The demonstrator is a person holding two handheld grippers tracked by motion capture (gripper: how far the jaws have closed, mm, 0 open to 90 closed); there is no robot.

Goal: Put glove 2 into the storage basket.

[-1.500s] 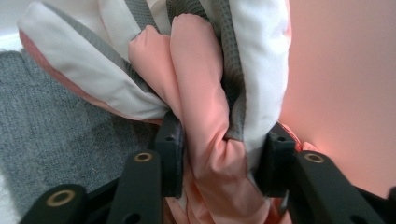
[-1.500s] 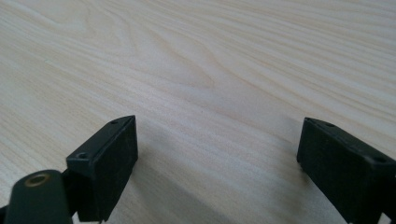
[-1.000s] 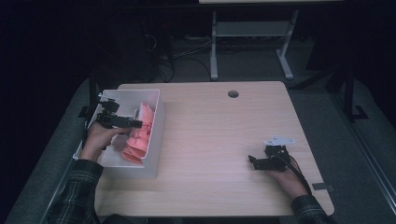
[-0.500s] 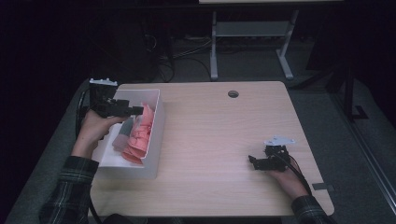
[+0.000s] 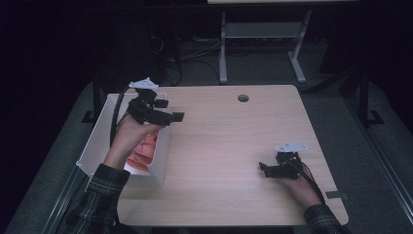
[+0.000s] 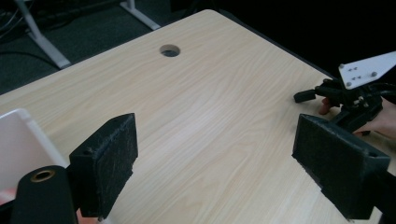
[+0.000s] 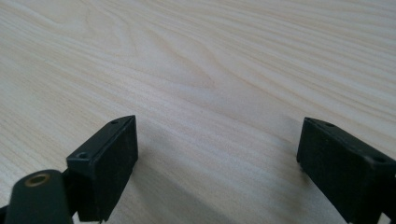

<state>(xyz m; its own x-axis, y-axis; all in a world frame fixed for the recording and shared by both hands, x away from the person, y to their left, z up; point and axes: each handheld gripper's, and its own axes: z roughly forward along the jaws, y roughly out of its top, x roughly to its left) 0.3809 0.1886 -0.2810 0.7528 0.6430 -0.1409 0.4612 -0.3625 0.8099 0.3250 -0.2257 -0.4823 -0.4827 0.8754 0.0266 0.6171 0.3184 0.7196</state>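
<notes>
A white bin (image 5: 96,138) stands at the table's left edge with pink, soft-looking pieces (image 5: 146,149) inside. My left gripper (image 5: 170,110) hangs above the bin's right wall and points toward the table's middle. In the left gripper view its jaws (image 6: 224,172) stand wide apart with nothing between them, and a bin corner (image 6: 18,140) shows at the lower left. My right gripper (image 5: 263,169) rests on the wood near the front right, also seen as the far gripper (image 6: 345,100) in that view. Its own view shows it open (image 7: 219,168) over bare table (image 7: 210,70).
A round cable hole (image 5: 243,98) sits near the table's far edge. A white desk frame (image 5: 258,34) and cables stand on the dark floor behind. A black cable (image 5: 115,117) loops from the left gripper over the bin.
My left gripper has risen out of the bin and swung right, past the bin's wall toward the table, with nothing in it. The right gripper has stayed where it was.
</notes>
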